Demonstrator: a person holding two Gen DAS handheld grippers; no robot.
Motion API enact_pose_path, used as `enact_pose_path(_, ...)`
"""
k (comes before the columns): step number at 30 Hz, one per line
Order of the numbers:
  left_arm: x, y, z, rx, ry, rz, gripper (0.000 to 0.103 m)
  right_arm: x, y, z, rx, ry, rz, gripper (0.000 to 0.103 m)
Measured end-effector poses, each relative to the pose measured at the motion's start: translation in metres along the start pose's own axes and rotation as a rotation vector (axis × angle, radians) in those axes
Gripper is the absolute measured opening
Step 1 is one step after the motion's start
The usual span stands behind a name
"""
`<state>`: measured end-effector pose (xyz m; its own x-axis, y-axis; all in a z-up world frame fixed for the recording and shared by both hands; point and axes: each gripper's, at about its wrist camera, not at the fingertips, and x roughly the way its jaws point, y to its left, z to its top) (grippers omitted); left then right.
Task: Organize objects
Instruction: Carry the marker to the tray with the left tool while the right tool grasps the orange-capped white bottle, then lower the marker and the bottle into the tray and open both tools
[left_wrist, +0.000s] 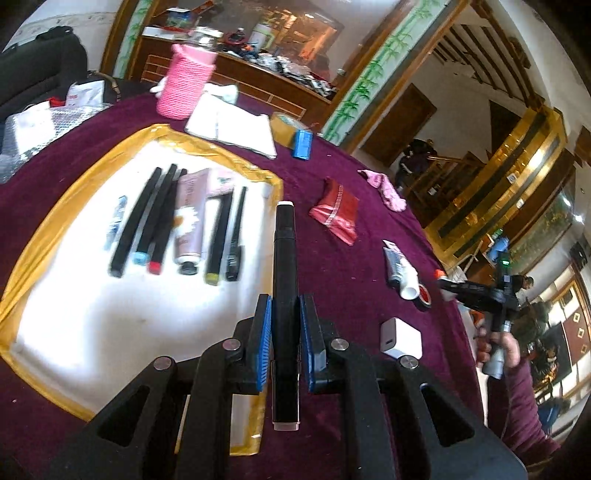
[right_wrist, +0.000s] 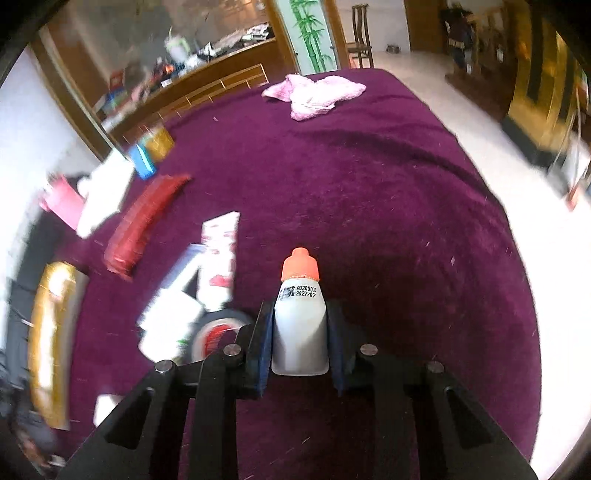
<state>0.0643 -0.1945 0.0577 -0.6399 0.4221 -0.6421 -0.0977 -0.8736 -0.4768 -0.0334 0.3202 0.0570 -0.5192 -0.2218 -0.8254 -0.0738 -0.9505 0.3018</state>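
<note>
My left gripper is shut on a black marker with a white tip, held above the right edge of a white mat with a gold border. On the mat lie several black markers and a pink tube in a row. My right gripper is shut on a small white bottle with an orange cap, held above the purple tablecloth. The right gripper also shows in the left wrist view, at the table's right edge.
On the purple cloth lie a red pouch, a white tube, a tape roll, a white charger cube, a blue box, a pink cloth, white papers and a pink knitted holder.
</note>
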Motion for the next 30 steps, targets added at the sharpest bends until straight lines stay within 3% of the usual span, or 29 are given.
enact_pose_path(5, -0.008, 0.020, -0.002, -0.010, -0.002, 0.104, 0.012, -0.023, 0.039, -0.012, -0.010, 0.033, 0.167, 0.024)
enact_pose_path(7, -0.007, 0.028, -0.003, -0.008, 0.013, 0.159, 0.012, -0.028, 0.071, -0.020, -0.039, 0.052, 0.237, 0.024)
enact_pose_path(12, 0.005, 0.045, -0.005, -0.004, 0.083, 0.206, 0.012, -0.017, 0.167, -0.051, -0.133, 0.156, 0.417, 0.024)
enact_pose_path(16, 0.017, 0.048, -0.007, 0.035, 0.133, 0.236, 0.012, 0.000, 0.237, -0.077, -0.203, 0.243, 0.501, 0.024)
enact_pose_path(23, 0.015, 0.048, -0.014, 0.078, 0.137, 0.235, 0.012, 0.029, 0.329, -0.114, -0.283, 0.341, 0.545, 0.024)
enact_pose_path(30, -0.003, 0.054, -0.012, 0.023, 0.092, 0.165, 0.013, 0.054, 0.374, -0.142, -0.355, 0.363, 0.456, 0.024)
